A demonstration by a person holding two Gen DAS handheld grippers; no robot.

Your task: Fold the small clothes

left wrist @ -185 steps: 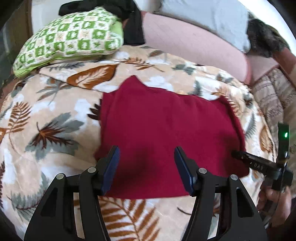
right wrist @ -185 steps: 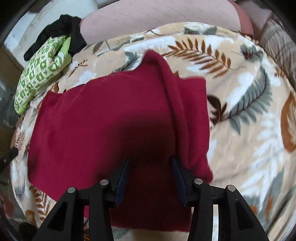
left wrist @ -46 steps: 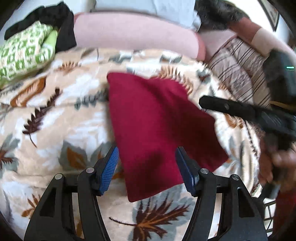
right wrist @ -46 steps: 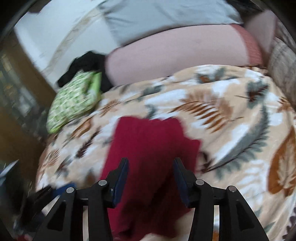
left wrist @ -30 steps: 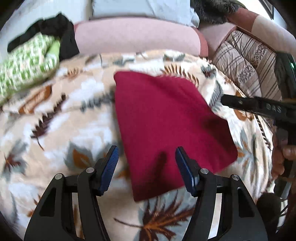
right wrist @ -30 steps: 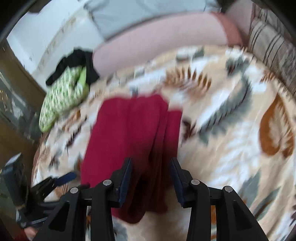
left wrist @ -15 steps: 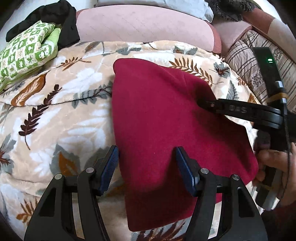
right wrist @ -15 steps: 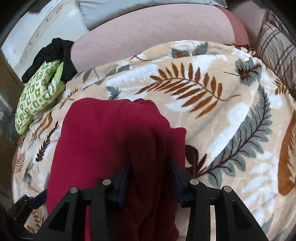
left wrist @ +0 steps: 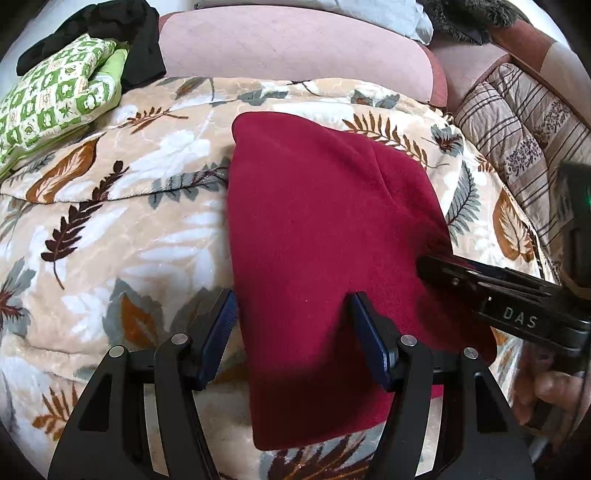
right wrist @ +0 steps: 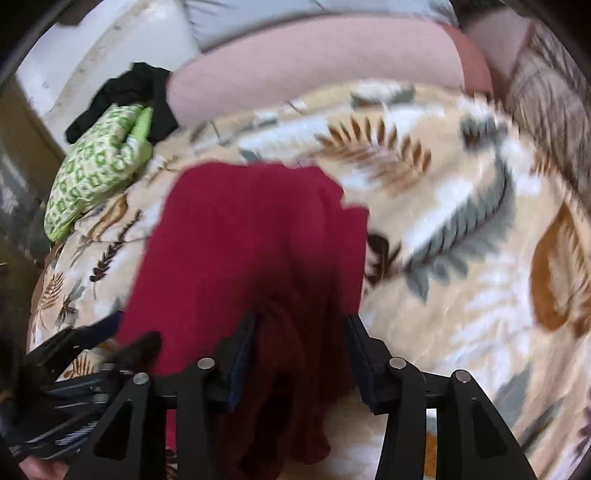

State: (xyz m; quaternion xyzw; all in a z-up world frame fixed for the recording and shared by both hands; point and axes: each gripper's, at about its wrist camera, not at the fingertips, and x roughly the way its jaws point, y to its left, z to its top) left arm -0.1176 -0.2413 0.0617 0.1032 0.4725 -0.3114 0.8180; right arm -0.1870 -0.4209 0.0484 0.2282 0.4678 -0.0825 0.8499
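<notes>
A dark red garment (left wrist: 325, 236) lies folded in a long strip on the leaf-print blanket (left wrist: 110, 229). My left gripper (left wrist: 293, 328) hangs open over the strip's near end. Its left finger is just outside the cloth's left edge, its right finger over the cloth. My right gripper (right wrist: 301, 347) is low on the garment's (right wrist: 240, 240) right side, and its jaws are opening. Bunched red folds lie between the pads, which no longer pinch them. In the left wrist view the right gripper (left wrist: 480, 291) comes in from the right, tip on the cloth's edge.
A green patterned pillow (left wrist: 55, 99) and black clothes (left wrist: 110, 22) lie at the far left. A pink bolster (left wrist: 295, 44) runs along the back, and a striped quilt (left wrist: 524, 122) lies at the right. A hand (left wrist: 554, 391) holds the right gripper's handle.
The right gripper sank onto the garment's right edge and its jaws widened off the folds they pinched. The garment lies narrower than six seconds ago. The left gripper has kept still for the last half second.
</notes>
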